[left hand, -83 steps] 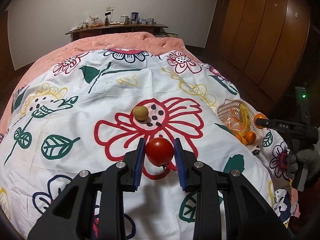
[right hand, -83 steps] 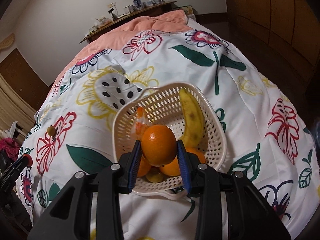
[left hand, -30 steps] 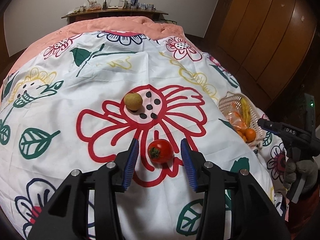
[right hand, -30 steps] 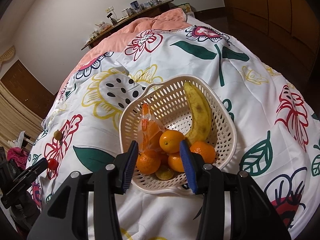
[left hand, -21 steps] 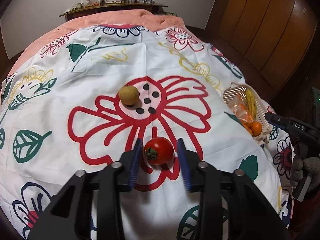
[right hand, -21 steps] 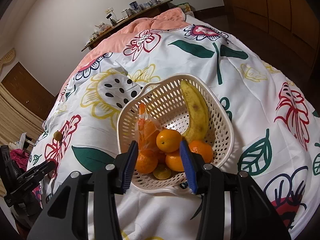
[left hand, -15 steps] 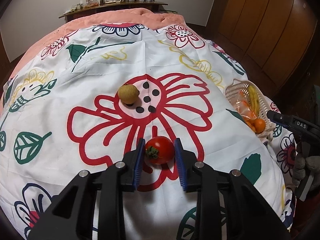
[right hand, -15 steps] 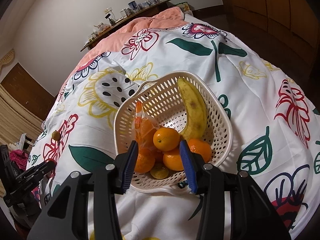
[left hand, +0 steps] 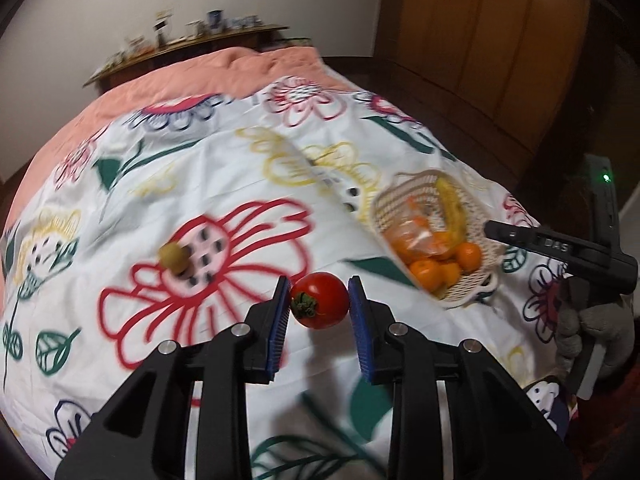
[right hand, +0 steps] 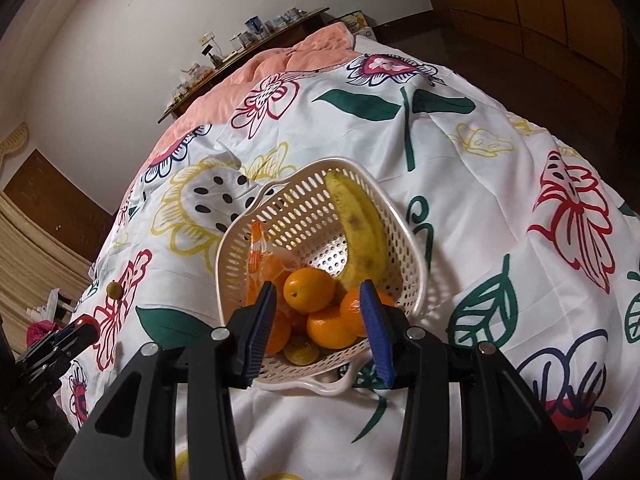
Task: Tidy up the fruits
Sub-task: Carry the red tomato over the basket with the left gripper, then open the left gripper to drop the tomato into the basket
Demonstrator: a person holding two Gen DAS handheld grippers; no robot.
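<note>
My left gripper point(left hand: 319, 300) is shut on a red tomato point(left hand: 319, 300) with a green stalk, lifted off the flowered bedspread point(left hand: 240, 168). A small brown-green round fruit point(left hand: 174, 257) lies on the red flower to the left. At the right a cream perforated basket point(left hand: 384, 202) holds oranges, a banana and an orange packet. In the right wrist view my right gripper point(right hand: 318, 316) hangs open and empty above the near rim of that basket point(right hand: 412, 240), over the oranges point(right hand: 309, 289) and beside the banana point(right hand: 360, 232). The left gripper with the tomato point(right hand: 82, 323) shows at the far left.
A salmon blanket point(left hand: 224, 76) covers the far end of the bed, with a cluttered shelf point(left hand: 192, 40) on the wall behind. Wooden wardrobe doors point(left hand: 480, 40) stand to the right. A gloved hand point(left hand: 592, 332) holds the right gripper's handle at the bed's right edge.
The left gripper's jaws closed on the tomato, then lifted it and carried it right toward the basket, rolling a little. The right gripper drifted slightly over the basket and stayed open.
</note>
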